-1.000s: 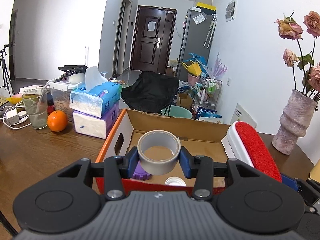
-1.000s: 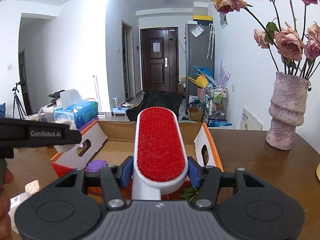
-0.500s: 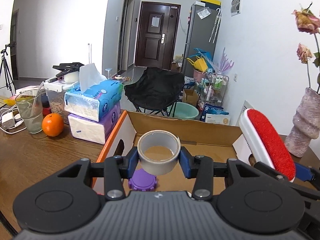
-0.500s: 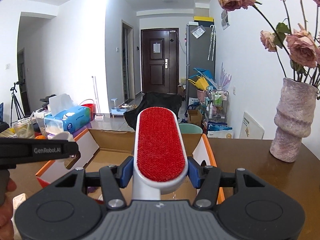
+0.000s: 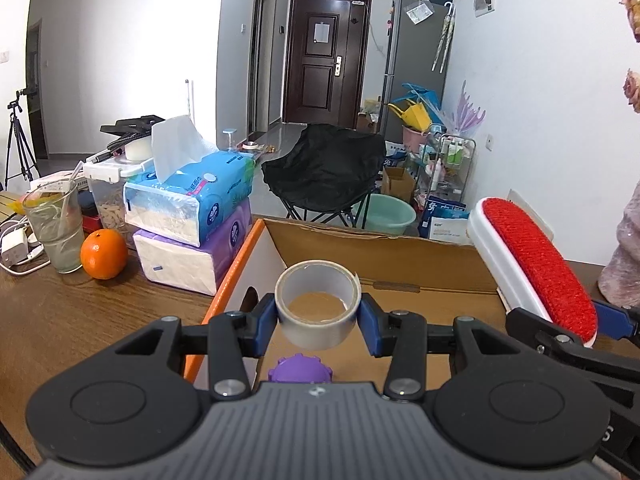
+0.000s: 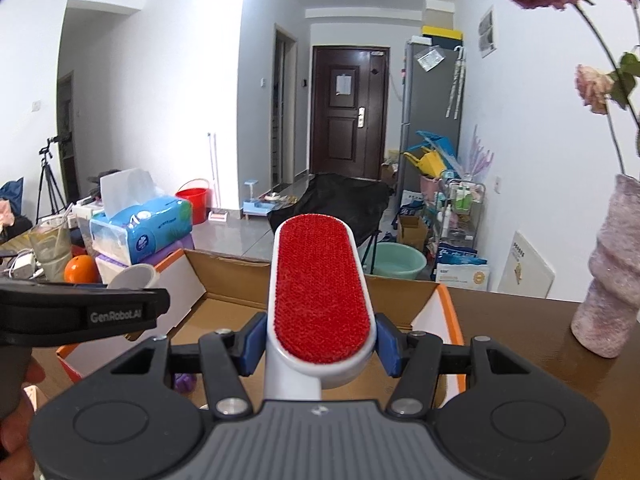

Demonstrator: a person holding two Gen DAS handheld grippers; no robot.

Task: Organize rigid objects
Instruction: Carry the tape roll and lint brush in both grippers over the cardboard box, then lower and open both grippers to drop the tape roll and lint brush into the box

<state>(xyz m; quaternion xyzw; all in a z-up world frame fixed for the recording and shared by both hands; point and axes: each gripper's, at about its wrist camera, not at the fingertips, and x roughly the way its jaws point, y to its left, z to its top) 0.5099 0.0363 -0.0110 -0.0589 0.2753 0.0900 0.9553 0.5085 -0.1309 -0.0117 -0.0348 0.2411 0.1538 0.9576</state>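
Observation:
My left gripper (image 5: 318, 322) is shut on a grey roll of tape (image 5: 318, 304) and holds it above the open cardboard box (image 5: 384, 256). A purple lid (image 5: 300, 369) lies on the box floor under it. My right gripper (image 6: 320, 344) is shut on a white lint brush with a red pad (image 6: 320, 292), held over the box (image 6: 224, 304). The brush also shows in the left wrist view (image 5: 532, 268), at the box's right side. The tape also shows in the right wrist view (image 6: 134, 276).
Two stacked tissue packs (image 5: 192, 224), an orange (image 5: 103, 253) and a glass (image 5: 54, 228) stand on the wooden table left of the box. A pink vase (image 6: 612, 296) with dried roses stands on the right. A black chair (image 5: 328, 168) is behind the table.
Both grippers have moved forward and up over the box with their loads. The purple lid now lies closer under the left gripper; the brush sits further over the box's right side.

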